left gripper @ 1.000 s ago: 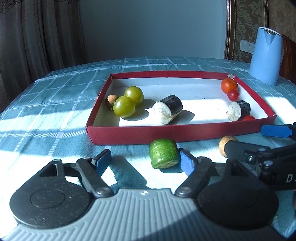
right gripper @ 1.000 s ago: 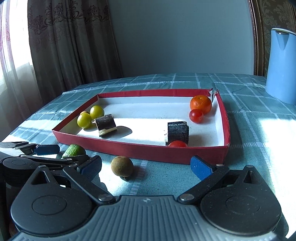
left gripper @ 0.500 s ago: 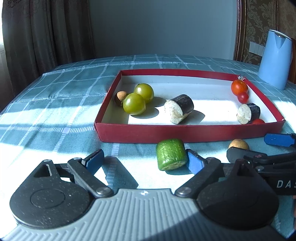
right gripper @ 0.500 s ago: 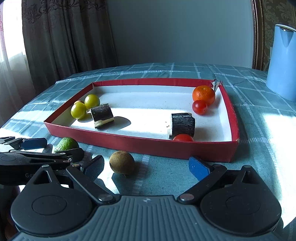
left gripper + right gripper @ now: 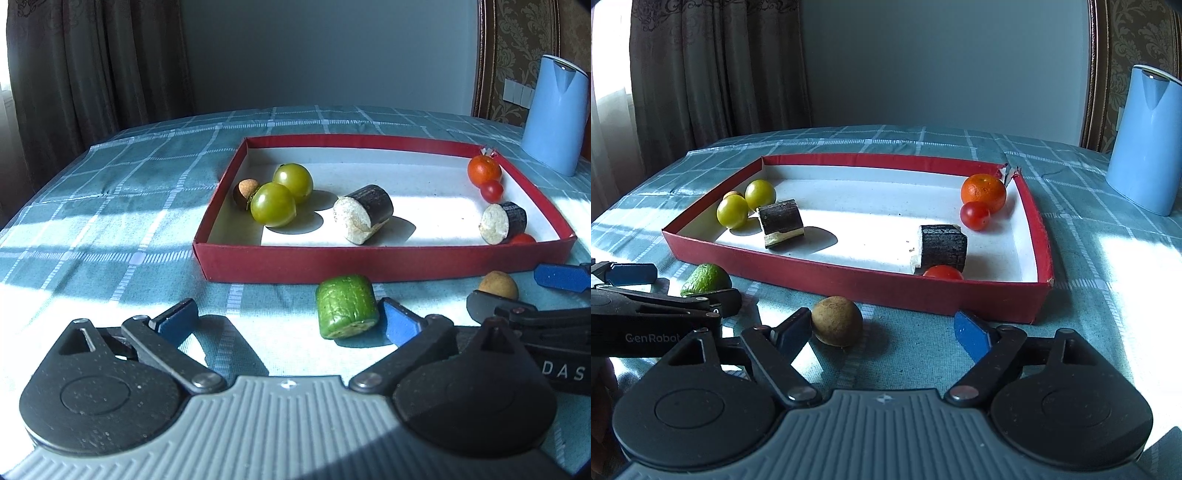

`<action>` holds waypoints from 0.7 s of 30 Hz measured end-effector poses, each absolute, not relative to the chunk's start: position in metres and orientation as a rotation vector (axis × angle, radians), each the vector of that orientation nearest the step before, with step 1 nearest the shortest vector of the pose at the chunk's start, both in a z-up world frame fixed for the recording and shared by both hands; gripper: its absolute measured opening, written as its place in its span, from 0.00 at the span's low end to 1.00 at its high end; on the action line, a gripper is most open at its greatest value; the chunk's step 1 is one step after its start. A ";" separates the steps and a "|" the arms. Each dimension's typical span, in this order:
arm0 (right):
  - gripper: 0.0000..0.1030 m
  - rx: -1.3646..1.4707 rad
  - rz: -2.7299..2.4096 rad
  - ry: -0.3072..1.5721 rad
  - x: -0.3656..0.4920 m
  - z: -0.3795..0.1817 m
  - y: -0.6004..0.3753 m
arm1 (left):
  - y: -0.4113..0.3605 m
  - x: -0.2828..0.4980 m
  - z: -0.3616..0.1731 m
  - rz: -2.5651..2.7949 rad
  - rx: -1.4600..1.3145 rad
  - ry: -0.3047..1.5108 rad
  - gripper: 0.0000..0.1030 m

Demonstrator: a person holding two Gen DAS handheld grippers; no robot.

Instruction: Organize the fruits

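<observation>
Most of the fruit already lies in the red tray point(image 5: 849, 282): two green tomatoes point(image 5: 273, 204), an orange point(image 5: 983, 191), cherry tomatoes and two dark cut pieces. Two items are left on the surface point(image 5: 92, 221), just in front of the tray's near wall: the green chunk point(image 5: 346, 306) and the brown round fruit point(image 5: 836, 320). The left claw point(image 5: 286, 317) is spread wide and empty, one pad beside the chunk; the right claw point(image 5: 882, 328) is likewise wide open, holding nothing, the brown fruit beside its left pad

Green chunk point(image 5: 346, 306), brown fruit point(image 5: 837, 321) outside tray point(image 5: 369, 264)
</observation>
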State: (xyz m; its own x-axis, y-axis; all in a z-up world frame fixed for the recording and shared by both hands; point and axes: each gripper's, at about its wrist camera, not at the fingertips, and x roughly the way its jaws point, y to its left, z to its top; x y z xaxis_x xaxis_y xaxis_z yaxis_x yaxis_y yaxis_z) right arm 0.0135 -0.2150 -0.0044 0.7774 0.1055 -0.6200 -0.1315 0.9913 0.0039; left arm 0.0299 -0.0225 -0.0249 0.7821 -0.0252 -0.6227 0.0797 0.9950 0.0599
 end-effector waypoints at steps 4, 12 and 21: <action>0.59 -0.068 0.127 0.656 0.011 -0.003 -0.215 | -0.022 0.030 -0.025 -0.056 0.083 0.672 1.00; 0.56 -0.090 0.136 0.654 0.015 -0.002 -0.210 | -0.023 0.029 -0.026 -0.057 0.080 0.673 1.00; 0.27 -0.079 0.197 0.639 0.012 -0.002 -0.211 | -0.026 0.027 -0.025 -0.066 0.084 0.663 0.95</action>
